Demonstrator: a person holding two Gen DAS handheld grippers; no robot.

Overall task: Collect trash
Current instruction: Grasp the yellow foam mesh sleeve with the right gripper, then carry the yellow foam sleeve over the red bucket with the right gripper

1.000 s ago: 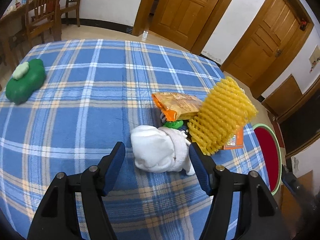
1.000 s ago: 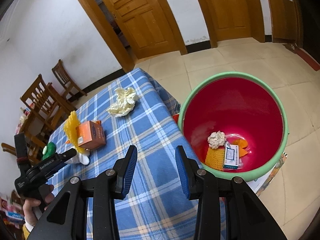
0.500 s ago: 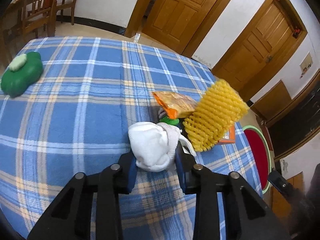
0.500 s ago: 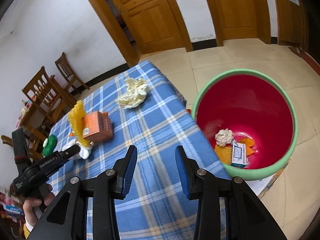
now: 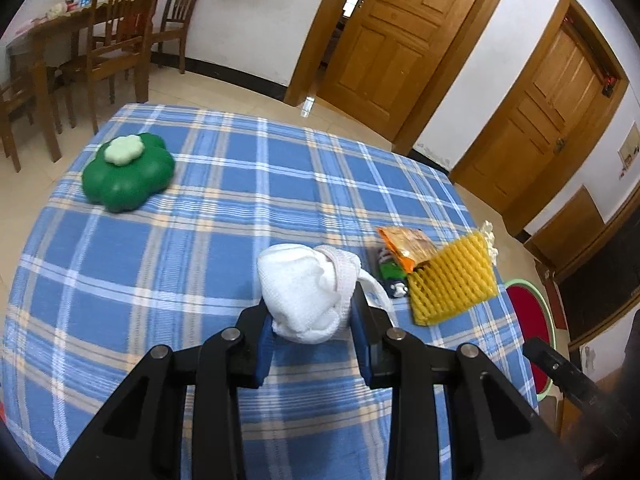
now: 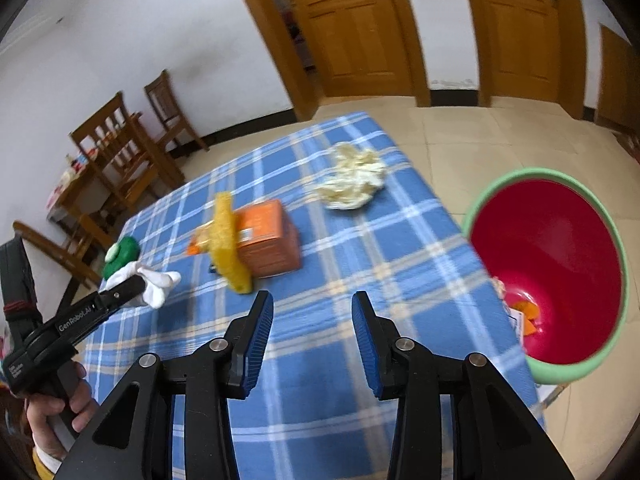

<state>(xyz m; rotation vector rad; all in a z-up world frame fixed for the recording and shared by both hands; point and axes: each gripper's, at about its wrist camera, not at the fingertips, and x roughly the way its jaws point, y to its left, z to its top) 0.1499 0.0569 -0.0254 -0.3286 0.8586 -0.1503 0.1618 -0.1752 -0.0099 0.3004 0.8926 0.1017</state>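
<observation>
Left gripper (image 5: pixel 314 322) is clenching the white crumpled foam-net wad (image 5: pixel 306 290), lifted just above the blue plaid tabletop (image 5: pixel 200 240). Right gripper (image 6: pixel 312 320) is hovering released, nothing between its jaws, its jaws having just been widening, beside the red green-rimmed bin (image 6: pixel 560 264).

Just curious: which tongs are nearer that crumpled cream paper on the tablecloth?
Right. The right tongs hang open with the crumpled paper straight ahead; the left tongs, clamping a white cloth, sit further off.

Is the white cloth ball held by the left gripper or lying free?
Held. The left gripper pads press both sides of the white cloth ball.
</observation>
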